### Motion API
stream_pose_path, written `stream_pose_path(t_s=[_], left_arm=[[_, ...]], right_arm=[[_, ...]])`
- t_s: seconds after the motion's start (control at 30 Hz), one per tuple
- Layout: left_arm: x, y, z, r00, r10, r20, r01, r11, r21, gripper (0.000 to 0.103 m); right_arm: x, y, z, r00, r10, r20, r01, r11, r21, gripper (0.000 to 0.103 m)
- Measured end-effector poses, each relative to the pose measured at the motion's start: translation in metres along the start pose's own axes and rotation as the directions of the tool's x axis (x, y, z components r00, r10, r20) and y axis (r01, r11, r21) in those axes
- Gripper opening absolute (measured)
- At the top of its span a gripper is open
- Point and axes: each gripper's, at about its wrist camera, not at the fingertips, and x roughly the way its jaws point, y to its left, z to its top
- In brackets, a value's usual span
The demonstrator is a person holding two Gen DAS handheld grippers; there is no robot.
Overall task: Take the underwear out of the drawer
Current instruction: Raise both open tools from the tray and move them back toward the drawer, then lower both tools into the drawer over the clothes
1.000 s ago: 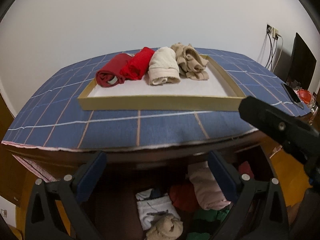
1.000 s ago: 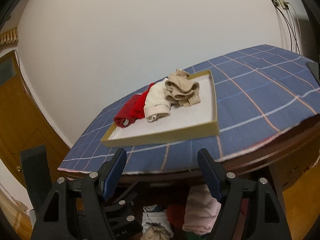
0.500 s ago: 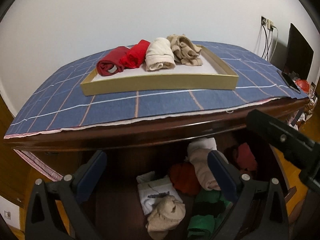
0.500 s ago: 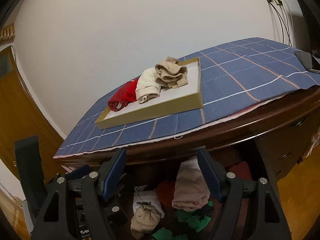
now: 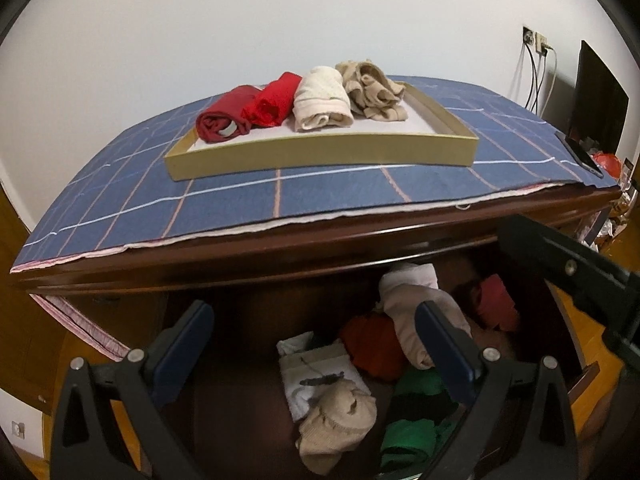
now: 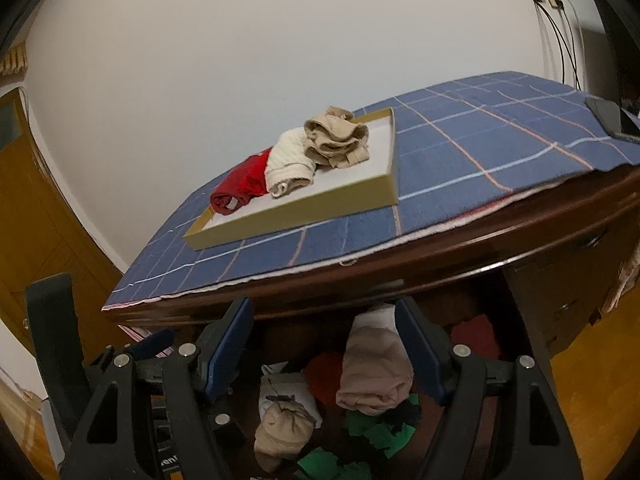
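Both hands have dipped from table height toward the open dark wooden drawer [image 5: 532, 292], so the heap inside now fills the lower view where before the shallow tan cardboard tray [image 5: 320, 154] dominated. The reach looks under way, nothing picked yet. The left gripper [image 5: 312, 336] and right gripper [image 6: 324, 344] both stand wide apart, empty. The pale pink rolled underwear [image 6: 376, 372] lies between the right jaws' line, atop red and green pieces. The blue checked tablecloth's [image 5: 320, 196] overhanging table edge sits close above, leaving tight headroom; the drawer's left half is bare.

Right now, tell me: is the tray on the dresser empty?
No. The tray holds four rolled garments in a row.
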Motion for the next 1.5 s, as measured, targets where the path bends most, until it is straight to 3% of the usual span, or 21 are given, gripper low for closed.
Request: stream_pose_path(t_s=[1.03, 1.5], left_arm=[[0.003, -0.002, -0.006, 1.0, -0.011, -0.023, 0.011, 1.0, -0.002, 0.102], [0.015, 0.004, -0.017, 0.997, 0.014, -0.077, -0.013, 1.0, 0.014, 0.102]], right_arm=[[0.001, -0.001, -0.013, 0.999, -0.006, -0.036, 0.006, 1.0, 0.006, 0.076], [0.004, -0.016, -0.02, 0.996, -0.044, -0.08, 0.046, 0.999, 0.026, 0.075]])
